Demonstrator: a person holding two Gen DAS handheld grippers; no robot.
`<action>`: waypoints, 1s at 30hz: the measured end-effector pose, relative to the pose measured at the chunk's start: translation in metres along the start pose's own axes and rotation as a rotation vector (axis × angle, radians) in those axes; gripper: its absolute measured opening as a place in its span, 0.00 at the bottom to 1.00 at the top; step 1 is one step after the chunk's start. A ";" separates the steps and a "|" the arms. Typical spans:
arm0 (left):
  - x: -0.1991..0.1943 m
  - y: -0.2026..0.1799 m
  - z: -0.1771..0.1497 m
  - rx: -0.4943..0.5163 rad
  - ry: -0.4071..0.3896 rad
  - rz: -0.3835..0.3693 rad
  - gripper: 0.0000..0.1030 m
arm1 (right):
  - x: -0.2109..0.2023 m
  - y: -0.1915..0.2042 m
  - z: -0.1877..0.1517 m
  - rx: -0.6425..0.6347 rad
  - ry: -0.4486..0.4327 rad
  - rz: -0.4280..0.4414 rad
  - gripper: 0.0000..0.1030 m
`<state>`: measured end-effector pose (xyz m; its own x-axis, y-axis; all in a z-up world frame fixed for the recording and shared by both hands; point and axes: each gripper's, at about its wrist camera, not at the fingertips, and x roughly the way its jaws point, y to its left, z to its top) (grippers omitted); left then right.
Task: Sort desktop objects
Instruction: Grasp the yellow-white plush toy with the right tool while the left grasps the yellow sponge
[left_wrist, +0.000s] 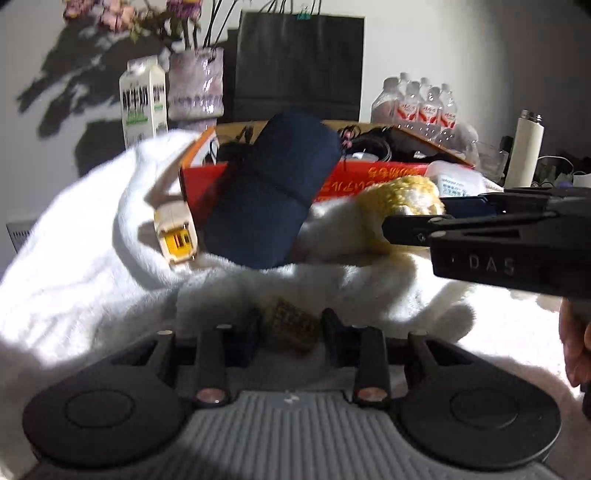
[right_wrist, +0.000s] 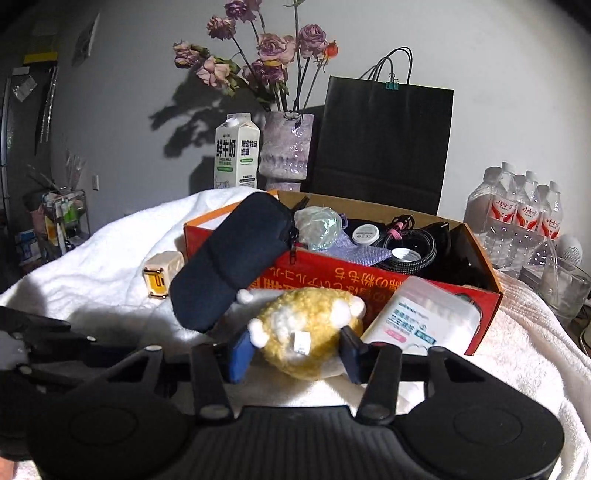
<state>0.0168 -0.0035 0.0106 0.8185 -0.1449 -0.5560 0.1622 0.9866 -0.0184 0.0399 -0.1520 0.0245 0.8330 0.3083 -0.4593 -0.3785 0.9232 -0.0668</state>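
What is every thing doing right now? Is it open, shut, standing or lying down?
Red box: open, filled.
Dark pouch: zipped shut, leaning on the box.
Yellow plush toy: lying on the towel, between the right gripper pads.
Left gripper: around a small brown thing.
Milk carton: upright.
Black bag: standing.
Charger: lying on the towel.

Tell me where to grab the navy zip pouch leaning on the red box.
Pinch the navy zip pouch across its narrow width at the lower end on the white towel, coming from the front; the top rests on the red box rim.
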 end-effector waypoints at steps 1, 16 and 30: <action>-0.006 -0.001 0.001 -0.003 -0.010 -0.002 0.34 | -0.005 -0.001 0.001 0.004 -0.005 0.006 0.42; -0.113 0.005 -0.037 -0.172 0.019 -0.132 0.11 | -0.159 0.006 -0.051 0.061 -0.051 0.043 0.39; -0.105 -0.026 -0.072 -0.058 0.064 -0.097 0.34 | -0.156 0.006 -0.086 0.094 0.026 0.040 0.68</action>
<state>-0.1133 -0.0084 0.0093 0.7636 -0.2363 -0.6009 0.2048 0.9712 -0.1216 -0.1268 -0.2145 0.0189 0.8067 0.3405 -0.4831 -0.3708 0.9281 0.0350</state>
